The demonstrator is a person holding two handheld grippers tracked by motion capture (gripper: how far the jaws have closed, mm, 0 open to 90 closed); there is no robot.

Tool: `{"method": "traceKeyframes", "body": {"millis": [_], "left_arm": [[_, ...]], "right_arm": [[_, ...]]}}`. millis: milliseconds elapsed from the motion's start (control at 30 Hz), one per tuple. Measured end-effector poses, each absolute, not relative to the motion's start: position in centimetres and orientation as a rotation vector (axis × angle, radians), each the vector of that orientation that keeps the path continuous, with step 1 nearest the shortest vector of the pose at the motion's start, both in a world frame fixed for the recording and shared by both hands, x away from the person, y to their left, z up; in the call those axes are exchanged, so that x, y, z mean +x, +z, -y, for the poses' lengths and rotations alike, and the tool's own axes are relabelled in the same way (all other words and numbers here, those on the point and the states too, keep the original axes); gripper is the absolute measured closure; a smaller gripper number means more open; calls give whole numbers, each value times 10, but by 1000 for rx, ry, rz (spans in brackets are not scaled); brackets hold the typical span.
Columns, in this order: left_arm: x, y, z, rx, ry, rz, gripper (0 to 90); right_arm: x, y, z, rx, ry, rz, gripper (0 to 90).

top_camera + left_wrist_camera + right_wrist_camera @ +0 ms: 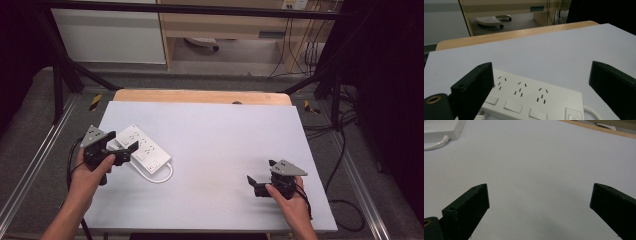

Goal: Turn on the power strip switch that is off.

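A white power strip (143, 148) with several sockets lies flat on the left part of the white tabletop (220, 135), its white cable (162, 177) looping off its near end. My left gripper (122, 143) is open, held low over the strip's left end. In the left gripper view the left gripper (540, 67) has its jaws wide apart, with the power strip (529, 100) between and below them. My right gripper (260, 171) is open near the front right with nothing in it. In the right gripper view the right gripper (539, 187) spans bare table, and the power strip (441, 128) lies far off.
A wooden table edge (200, 96) runs behind the white top. Black frame posts (57, 85) stand at both back corners. Cables (345, 150) trail on the floor to the right. A light wood cabinet (225, 30) stands beyond the table.
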State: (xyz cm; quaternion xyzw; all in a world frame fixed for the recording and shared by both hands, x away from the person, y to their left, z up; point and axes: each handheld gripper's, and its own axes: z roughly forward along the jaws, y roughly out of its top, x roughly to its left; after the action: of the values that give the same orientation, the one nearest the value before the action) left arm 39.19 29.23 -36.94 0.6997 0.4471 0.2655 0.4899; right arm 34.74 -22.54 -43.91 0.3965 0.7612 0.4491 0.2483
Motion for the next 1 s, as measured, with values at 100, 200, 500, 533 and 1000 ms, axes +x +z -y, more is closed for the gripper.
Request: {"method": "traceKeyframes", "body": {"millis": [100, 200, 500, 533, 1000], "left_arm": [[396, -367, -292, 1701, 650, -1083, 61], [401, -362, -293, 1695, 658, -1080, 61], [417, -357, -303, 1669, 679, -1091, 59], [419, -358, -305, 1662, 677, -1096, 61], [432, -369, -330, 1608, 690, -1164, 74]], "right_arm": [[347, -439, 226, 1087, 1226, -2072, 28], [346, -438, 226, 1088, 1234, -2070, 28], [346, -438, 228, 1089, 1236, -2066, 28], [346, -438, 228, 1088, 1235, -2067, 28], [347, -439, 227, 1098, 1233, -2071, 35]]}}
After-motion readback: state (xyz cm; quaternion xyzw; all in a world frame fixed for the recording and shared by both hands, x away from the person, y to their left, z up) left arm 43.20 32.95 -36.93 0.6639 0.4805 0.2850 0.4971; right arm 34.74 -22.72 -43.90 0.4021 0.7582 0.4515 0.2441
